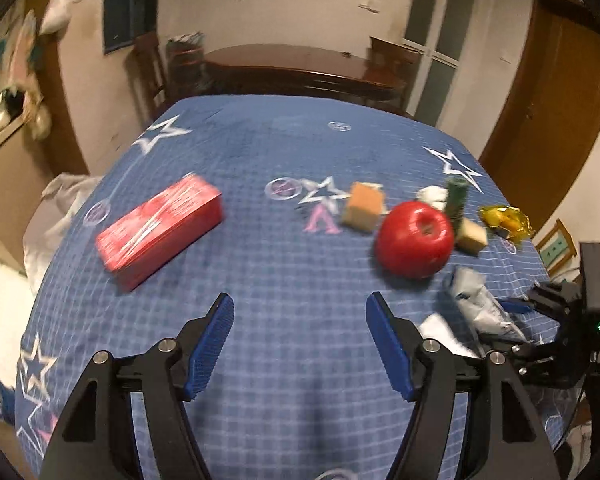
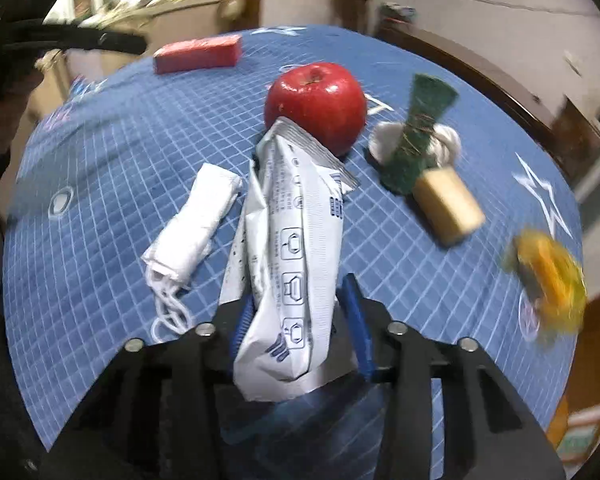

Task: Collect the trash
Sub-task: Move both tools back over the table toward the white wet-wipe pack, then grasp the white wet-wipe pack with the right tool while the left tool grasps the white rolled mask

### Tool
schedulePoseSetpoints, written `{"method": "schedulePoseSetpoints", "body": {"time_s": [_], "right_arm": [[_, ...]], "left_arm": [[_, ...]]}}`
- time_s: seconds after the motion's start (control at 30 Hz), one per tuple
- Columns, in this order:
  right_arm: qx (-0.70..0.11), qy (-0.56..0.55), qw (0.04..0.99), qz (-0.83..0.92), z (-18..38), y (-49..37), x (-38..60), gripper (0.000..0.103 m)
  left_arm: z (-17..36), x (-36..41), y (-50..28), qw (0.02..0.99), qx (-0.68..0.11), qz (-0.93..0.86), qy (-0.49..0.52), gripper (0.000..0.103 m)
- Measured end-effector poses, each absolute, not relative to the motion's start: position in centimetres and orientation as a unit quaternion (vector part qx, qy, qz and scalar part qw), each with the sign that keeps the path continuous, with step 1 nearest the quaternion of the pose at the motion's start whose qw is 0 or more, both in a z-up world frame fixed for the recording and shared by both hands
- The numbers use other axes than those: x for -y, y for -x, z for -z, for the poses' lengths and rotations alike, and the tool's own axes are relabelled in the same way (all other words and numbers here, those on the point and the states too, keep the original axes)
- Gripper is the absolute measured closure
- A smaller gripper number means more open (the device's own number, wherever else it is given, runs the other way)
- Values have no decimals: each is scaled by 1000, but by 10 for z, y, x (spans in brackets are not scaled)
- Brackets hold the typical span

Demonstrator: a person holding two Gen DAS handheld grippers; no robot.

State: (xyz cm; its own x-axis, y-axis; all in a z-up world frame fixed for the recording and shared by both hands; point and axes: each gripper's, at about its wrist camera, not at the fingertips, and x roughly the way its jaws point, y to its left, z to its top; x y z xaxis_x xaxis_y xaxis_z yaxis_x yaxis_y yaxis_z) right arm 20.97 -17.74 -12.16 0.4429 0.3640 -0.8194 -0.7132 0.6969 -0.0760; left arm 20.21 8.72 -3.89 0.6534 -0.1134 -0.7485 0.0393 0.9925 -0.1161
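Right gripper is low over the counter, fingers clenched on a crumpled white wrapper with printed icons, its tip near the red apple. Left gripper hovers, fingers spread wide, nothing in them. Blue checked cloth with stars, wooden door behind.
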Motion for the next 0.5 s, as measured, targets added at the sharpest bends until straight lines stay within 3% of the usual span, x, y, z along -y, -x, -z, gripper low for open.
{"method": "schedulePoseSetpoints", "body": {"time_s": [0.27, 0.37, 0.5], "right_arm": [[-454, -31, 816, -357, 104, -140, 163, 73], [-430, -127, 797, -404, 91, -117, 173, 72], [-379, -188, 848, -318, 75, -104, 228, 72]], "left_arm": [[67, -110, -179, 893, -442, 56, 66, 32], [70, -94, -172, 888, -449, 81, 58, 32], [59, -67, -158, 897, -429, 101, 34, 30]]}}
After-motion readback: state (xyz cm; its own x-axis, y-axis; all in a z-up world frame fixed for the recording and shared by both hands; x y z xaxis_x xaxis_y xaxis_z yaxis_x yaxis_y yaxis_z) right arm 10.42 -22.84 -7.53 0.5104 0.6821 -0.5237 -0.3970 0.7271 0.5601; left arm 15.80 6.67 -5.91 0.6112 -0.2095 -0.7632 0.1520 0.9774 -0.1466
